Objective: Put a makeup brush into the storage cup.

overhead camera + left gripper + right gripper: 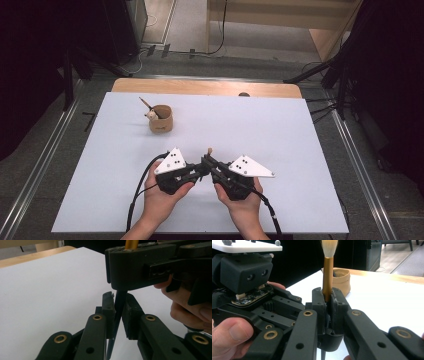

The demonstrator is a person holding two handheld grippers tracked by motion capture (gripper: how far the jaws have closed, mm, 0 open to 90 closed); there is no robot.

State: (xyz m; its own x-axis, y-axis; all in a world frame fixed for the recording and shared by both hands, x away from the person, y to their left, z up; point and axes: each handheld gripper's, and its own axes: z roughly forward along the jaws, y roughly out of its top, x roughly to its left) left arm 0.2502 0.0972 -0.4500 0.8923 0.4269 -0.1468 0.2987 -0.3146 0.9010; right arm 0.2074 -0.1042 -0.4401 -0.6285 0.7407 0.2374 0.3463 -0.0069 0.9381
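A makeup brush (328, 265) with a gold ferrule, pale bristles and a black handle (119, 307) stands upright between both grippers near the table's front middle. My right gripper (327, 296) is shut on the gold ferrule. Below it, my left gripper (119, 305) is shut on the black handle. In the high view the two grippers meet tip to tip, left gripper (199, 170) and right gripper (209, 164), with the brush tip (209, 149) poking up between them. A hand holds each gripper.
A tan cup (161, 119) stands at the back left of the white table (280, 130), with another brush (146, 106) leaning in it. The same cup (340, 280) sits behind the held brush. Rails and dark stands flank the table.
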